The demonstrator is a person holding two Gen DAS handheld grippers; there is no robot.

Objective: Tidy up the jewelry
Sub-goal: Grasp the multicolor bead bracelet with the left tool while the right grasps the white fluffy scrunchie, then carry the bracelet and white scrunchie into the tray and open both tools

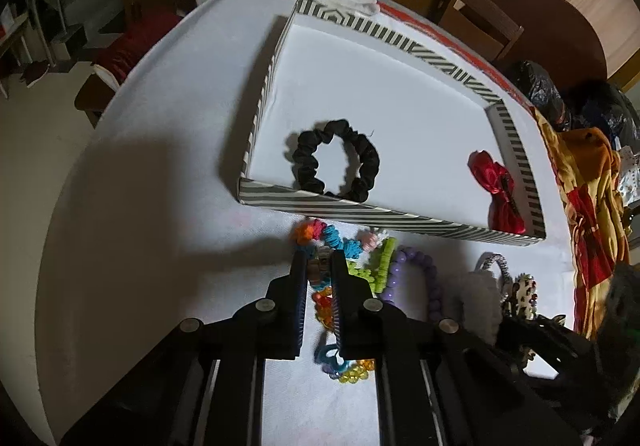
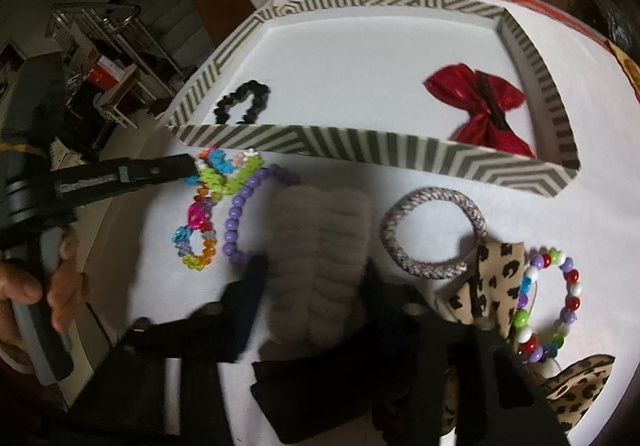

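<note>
Jewelry pile on white bench [image 1: 140, 165] before striped tray [image 1: 360, 211]. Left gripper [image 1: 320, 266] clenched on colourful bead bracelet [image 1: 322, 306]. Right gripper [image 2: 316, 278] grasping grey fluffy scrunchie [image 2: 320, 246]. No legible writing.

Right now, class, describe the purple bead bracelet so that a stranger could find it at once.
Start at the striped tray on the white table. In front of its near wall lies a row of trinkets; the purple bead bracelet sits left of the grey fluffy scrunchie. Its beads are one plain lilac, unlike its multicoloured neighbours.
</note>
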